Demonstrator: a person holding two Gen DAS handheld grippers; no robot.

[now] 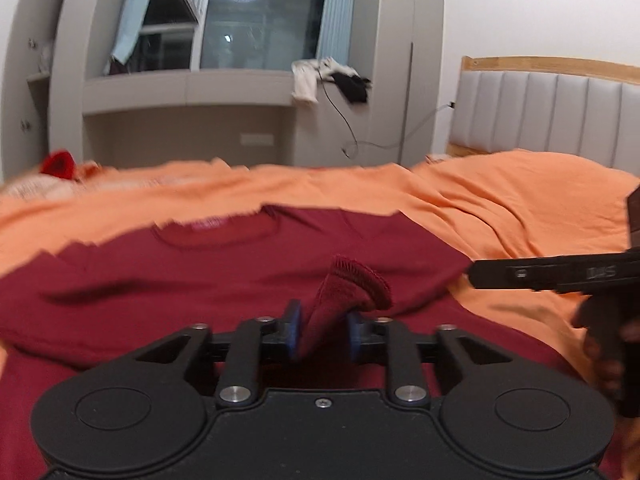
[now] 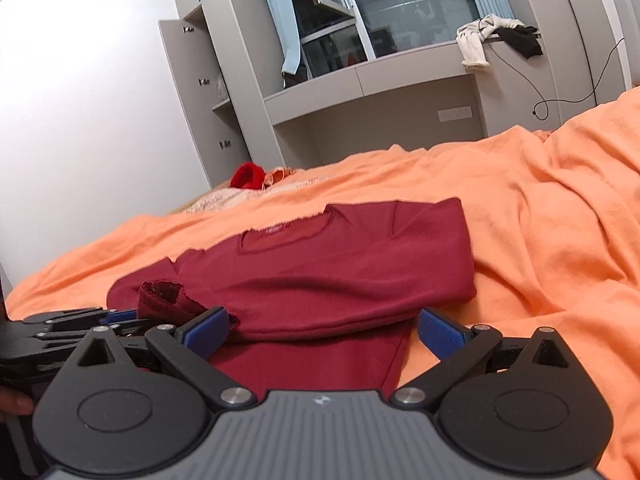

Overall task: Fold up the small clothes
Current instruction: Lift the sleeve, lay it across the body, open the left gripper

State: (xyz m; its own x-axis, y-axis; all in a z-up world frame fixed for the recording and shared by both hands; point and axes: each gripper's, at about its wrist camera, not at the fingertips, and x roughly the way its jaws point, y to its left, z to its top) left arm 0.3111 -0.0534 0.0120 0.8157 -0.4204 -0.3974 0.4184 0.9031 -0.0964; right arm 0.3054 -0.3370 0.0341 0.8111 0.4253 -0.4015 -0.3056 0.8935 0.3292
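Observation:
A dark red long-sleeved shirt [image 1: 248, 276] lies on the orange bed sheet [image 1: 500, 208], collar at the far side; it also shows in the right wrist view [image 2: 332, 264] with one sleeve folded across the body. My left gripper [image 1: 322, 334] is shut on the sleeve cuff [image 1: 352, 288], which sticks up between the blue pads. In the right wrist view the left gripper [image 2: 124, 320] shows at the left with the cuff [image 2: 168, 300]. My right gripper [image 2: 320, 330] is open and empty, its fingers either side of the shirt's lower part. It shows at the right edge of the left wrist view [image 1: 560, 274].
A red item [image 2: 248, 176] and pale cloth lie at the bed's far corner. A grey desk unit [image 2: 372, 88] with clothes [image 2: 496, 40] and a hanging cable stands behind the bed. A padded headboard [image 1: 552, 116] is at the right.

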